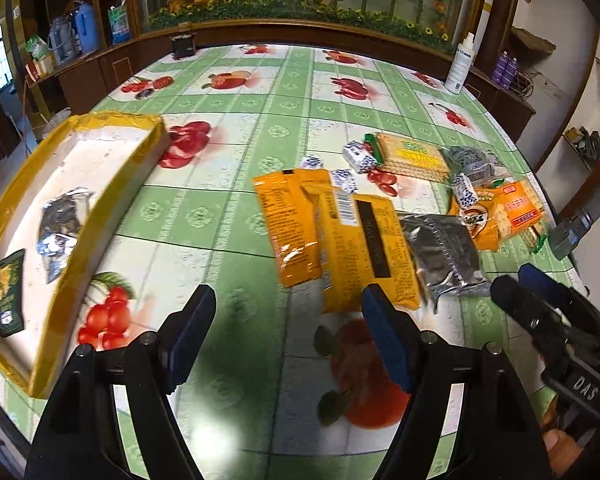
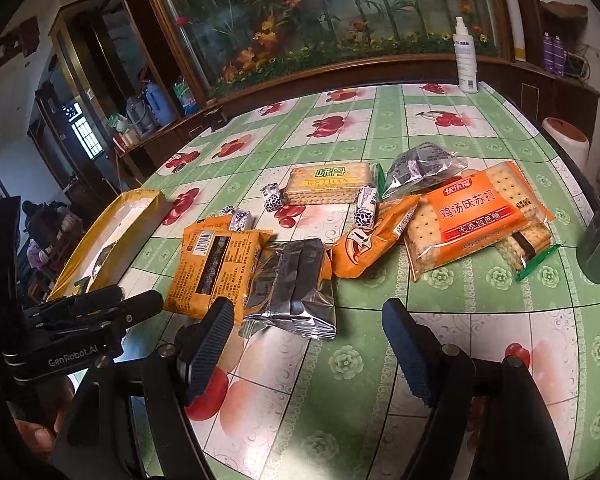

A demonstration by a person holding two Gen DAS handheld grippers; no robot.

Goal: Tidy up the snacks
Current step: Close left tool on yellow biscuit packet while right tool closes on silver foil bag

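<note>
Early stage, I judge: the yellow-rimmed tray [image 1: 100, 216] holds only a silver packet [image 1: 62, 228] and a dark green packet [image 1: 11, 296]. The rest sits mid-table: orange packets [image 1: 332, 236], silver pouch [image 2: 292, 280], soda crackers [image 2: 480, 216], wrapped candies [image 2: 274, 198]. My left gripper [image 1: 288, 332] and right gripper [image 2: 308, 352] stand apart, empty. Bare cloth lies between pile and tray; the table edge [image 1: 4, 408] runs just beside the tray's near corner.

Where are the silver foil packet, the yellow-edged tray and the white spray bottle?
silver foil packet [image 2: 290, 280]: right wrist view, middle of wrapper.
yellow-edged tray [image 1: 76, 236]: left wrist view, near yellow wall.
white spray bottle [image 2: 466, 64]: right wrist view, label.
</note>
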